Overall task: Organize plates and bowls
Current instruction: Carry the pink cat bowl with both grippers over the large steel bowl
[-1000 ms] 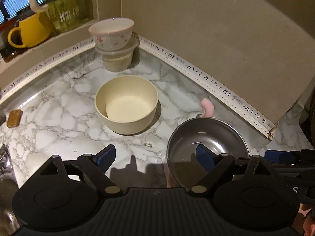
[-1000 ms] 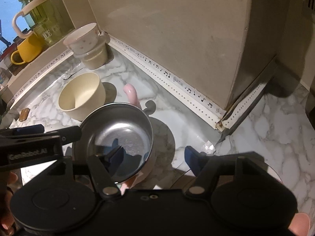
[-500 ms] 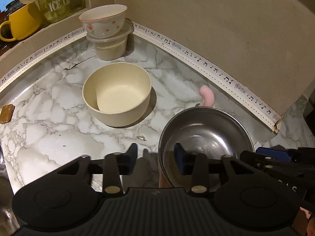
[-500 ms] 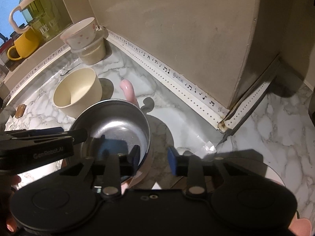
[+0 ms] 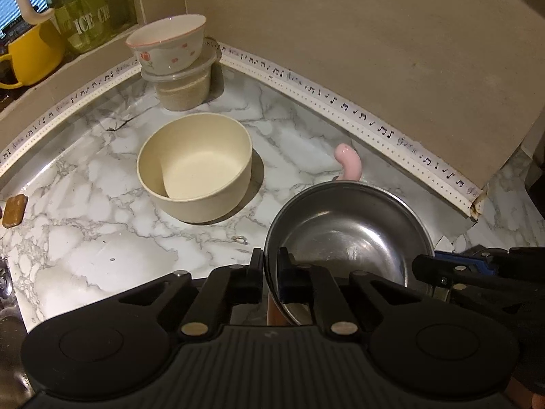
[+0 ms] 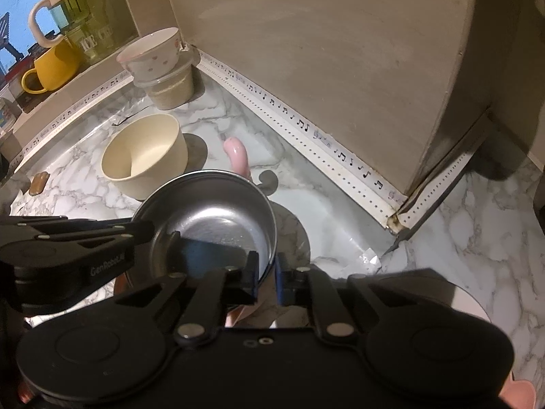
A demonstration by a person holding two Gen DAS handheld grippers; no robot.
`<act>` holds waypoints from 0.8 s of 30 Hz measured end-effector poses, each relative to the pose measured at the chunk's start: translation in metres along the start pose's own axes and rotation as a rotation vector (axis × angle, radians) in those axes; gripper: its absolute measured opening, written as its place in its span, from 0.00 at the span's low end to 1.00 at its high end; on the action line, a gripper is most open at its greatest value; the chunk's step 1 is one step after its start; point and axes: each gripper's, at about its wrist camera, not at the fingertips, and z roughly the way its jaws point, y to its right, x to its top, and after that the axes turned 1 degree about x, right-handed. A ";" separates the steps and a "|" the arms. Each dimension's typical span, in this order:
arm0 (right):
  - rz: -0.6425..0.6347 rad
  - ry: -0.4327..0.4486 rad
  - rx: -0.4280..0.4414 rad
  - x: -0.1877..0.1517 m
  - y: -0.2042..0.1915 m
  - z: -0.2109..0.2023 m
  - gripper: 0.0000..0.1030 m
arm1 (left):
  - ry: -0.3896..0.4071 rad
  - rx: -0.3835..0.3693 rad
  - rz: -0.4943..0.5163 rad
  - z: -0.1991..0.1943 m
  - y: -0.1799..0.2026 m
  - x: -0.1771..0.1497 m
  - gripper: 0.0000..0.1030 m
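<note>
While clamped on the steel bowl [image 5: 347, 235] from both sides, left gripper [image 5: 270, 272] at its near-left rim, right gripper [image 6: 265, 272] on the opposite rim; jaws just closed, rim between them. Judged early: cream bowl [image 5: 196, 170] loose at ten o'clock, flowered bowl [image 5: 168, 46] stacked on a plastic tub [image 5: 184, 85] in the eleven o'clock corner, nothing nested yet. Bare tabletop [image 5: 102, 238] toward nine o'clock; wall trim [image 5: 374, 126] close from twelve to two; pink handle [image 5: 349, 165] just behind the steel rim.
</note>
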 end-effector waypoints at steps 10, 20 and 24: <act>0.009 0.017 0.003 -0.007 -0.001 -0.017 0.08 | 0.013 0.012 -0.011 -0.019 0.002 -0.008 0.07; 0.025 0.036 0.039 -0.014 -0.008 -0.052 0.08 | 0.031 0.017 -0.020 -0.064 -0.002 -0.015 0.07; 0.018 0.038 0.048 -0.018 -0.014 -0.066 0.08 | 0.045 0.032 -0.017 -0.085 -0.003 -0.022 0.07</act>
